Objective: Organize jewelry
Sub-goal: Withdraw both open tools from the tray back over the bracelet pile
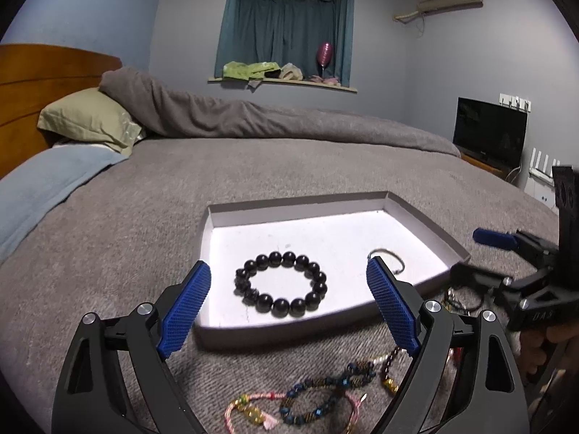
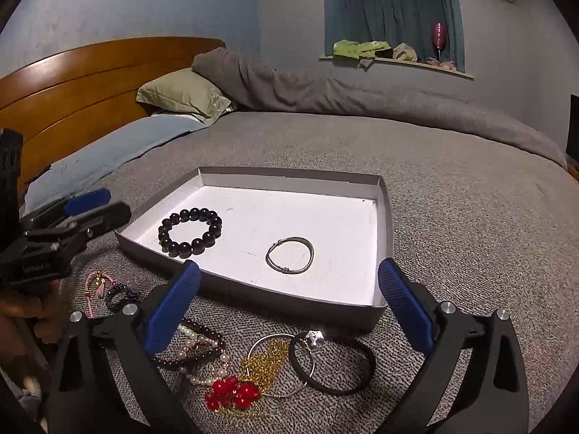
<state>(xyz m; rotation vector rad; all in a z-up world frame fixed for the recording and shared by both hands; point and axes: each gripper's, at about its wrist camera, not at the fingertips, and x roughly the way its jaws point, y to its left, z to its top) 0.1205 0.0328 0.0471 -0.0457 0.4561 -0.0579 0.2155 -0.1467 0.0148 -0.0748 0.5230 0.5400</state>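
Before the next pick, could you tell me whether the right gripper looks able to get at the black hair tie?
Probably yes: the right gripper stands open and empty above the black hair tie, though a thin wire hoop overlaps its left side.

Glossy black bead bracelet (image 2: 190, 231), thin metal bangle (image 2: 289, 255), matt cardboard tray (image 2: 383, 217), rough grey blanket (image 2: 470, 235)

Room dim, bluish cast. White floor of box (image 1: 325, 231) glares, blown out, brightest spot in both views. Soft shadows under box rim. Strong fisheye bend, black corners. Beads (image 1: 318, 390) nearest lens, below box, slightly blurred; far wall beyond box soft, grainy.
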